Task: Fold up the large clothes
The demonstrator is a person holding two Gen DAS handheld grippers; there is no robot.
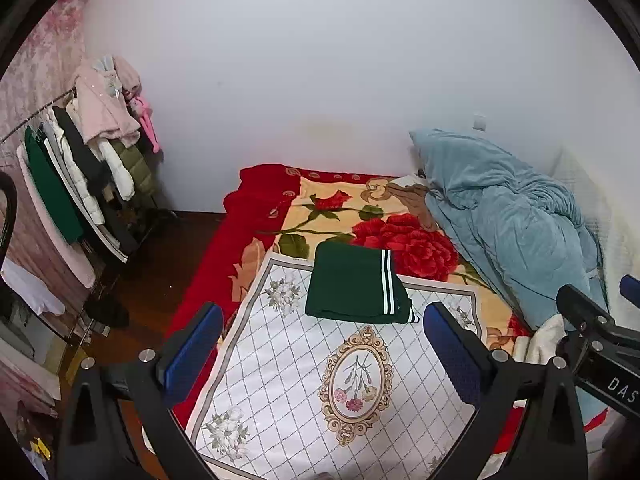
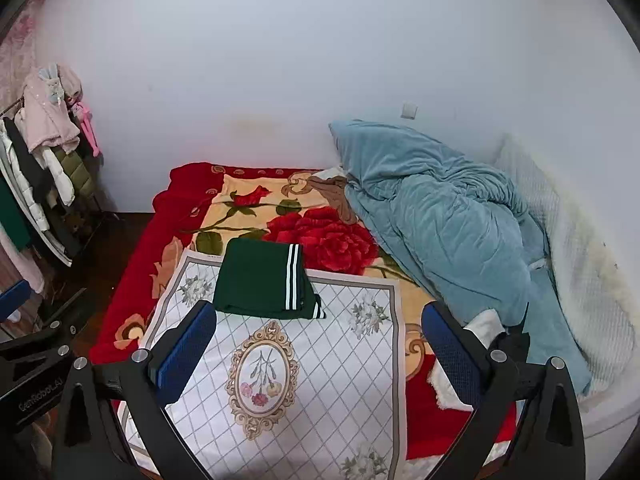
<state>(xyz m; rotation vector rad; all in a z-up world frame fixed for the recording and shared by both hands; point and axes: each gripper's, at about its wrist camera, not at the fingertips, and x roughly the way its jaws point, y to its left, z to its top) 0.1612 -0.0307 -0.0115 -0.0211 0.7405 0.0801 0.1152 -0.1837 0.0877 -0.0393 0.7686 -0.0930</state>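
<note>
Green clothes (image 1: 354, 284) are lying folded on the bed (image 1: 192, 312), looking soft and floppy. I am holding my left gripper (image 1: 322, 356) and right gripper (image 2: 320, 354) wide, planning to pinch the edges.

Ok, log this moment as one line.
garment: folded, on mat | left gripper: open, empty | right gripper: open, empty | both clear of garment
</note>
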